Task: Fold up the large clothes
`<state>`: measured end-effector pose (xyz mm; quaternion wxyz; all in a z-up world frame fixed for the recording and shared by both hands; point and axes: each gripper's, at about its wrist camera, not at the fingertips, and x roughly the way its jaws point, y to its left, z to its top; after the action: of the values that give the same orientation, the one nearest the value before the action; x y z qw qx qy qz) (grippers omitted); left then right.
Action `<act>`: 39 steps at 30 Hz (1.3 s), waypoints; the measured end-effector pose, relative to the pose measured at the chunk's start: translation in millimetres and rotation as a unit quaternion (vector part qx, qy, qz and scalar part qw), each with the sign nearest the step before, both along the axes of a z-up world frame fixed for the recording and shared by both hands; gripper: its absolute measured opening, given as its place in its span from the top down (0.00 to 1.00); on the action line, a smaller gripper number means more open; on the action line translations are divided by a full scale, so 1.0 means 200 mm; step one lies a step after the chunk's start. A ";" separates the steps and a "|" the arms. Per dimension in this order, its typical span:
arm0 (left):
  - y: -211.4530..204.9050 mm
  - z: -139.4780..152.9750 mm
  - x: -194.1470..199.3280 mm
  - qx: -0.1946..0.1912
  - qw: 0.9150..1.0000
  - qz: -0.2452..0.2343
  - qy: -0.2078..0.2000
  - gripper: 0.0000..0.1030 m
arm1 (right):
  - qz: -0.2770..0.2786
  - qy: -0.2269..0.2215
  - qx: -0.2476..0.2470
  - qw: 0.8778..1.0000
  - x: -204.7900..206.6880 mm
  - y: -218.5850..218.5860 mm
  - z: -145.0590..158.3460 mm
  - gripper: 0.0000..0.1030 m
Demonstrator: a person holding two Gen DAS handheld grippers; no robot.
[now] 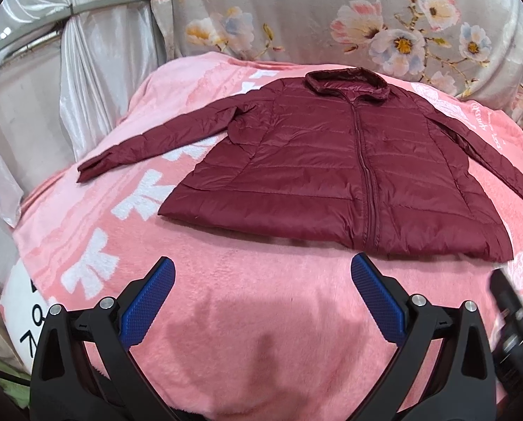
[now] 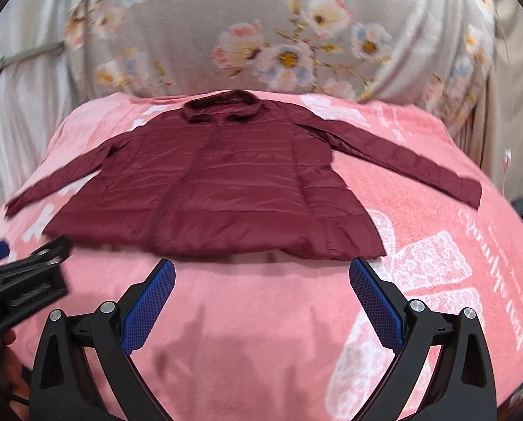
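The left gripper hovers over the pink blanket with its blue-padded fingers spread wide, nothing between them and nothing touched. The right gripper hangs the same way, jaws wide apart and empty, above the near part of the blanket. Each one shows at the edge of the other's view, blurred.

The maroon puffer jacket lies flat on the blanket just beyond both sets of fingertips, front up and zipped, collar at the far end and hem nearest the grippers. Both sleeves stretch out to the sides and angle down toward the near end. In the right wrist view the jacket is a little blurred. Behind the blanket hangs grey floral fabric, with pale satin curtain at the left
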<state>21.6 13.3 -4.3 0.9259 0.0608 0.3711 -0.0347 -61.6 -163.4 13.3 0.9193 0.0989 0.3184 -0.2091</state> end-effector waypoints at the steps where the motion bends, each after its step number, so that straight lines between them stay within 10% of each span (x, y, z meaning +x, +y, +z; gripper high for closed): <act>1: 0.00 -0.01 0.03 -0.002 1.000 0.004 0.004 0.05 | -0.008 0.000 0.011 1.000 0.01 -0.07 -0.01 0.05; 16: -0.05 -0.02 0.48 0.026 0.999 0.043 -0.009 0.05 | -0.216 -0.035 0.069 0.973 0.13 -1.31 -0.10 0.05; 26: -0.15 -0.07 0.76 0.040 0.997 0.061 -0.015 0.05 | -0.317 -0.078 0.204 0.923 0.14 -1.84 -0.33 0.05; 33: -0.12 -0.10 0.89 0.041 0.995 0.085 -0.024 0.05 | -0.324 -0.106 0.179 0.923 0.32 -1.97 -0.25 0.98; 39: -0.02 -0.13 0.97 0.054 0.993 0.108 -0.020 0.05 | -0.181 -0.136 0.055 0.972 0.76 -1.57 0.15 0.98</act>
<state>215.1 8.9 -29.9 0.9269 0.0707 0.3584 0.0865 89.9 -477.9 42.5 0.8939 0.2331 0.1778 -0.3390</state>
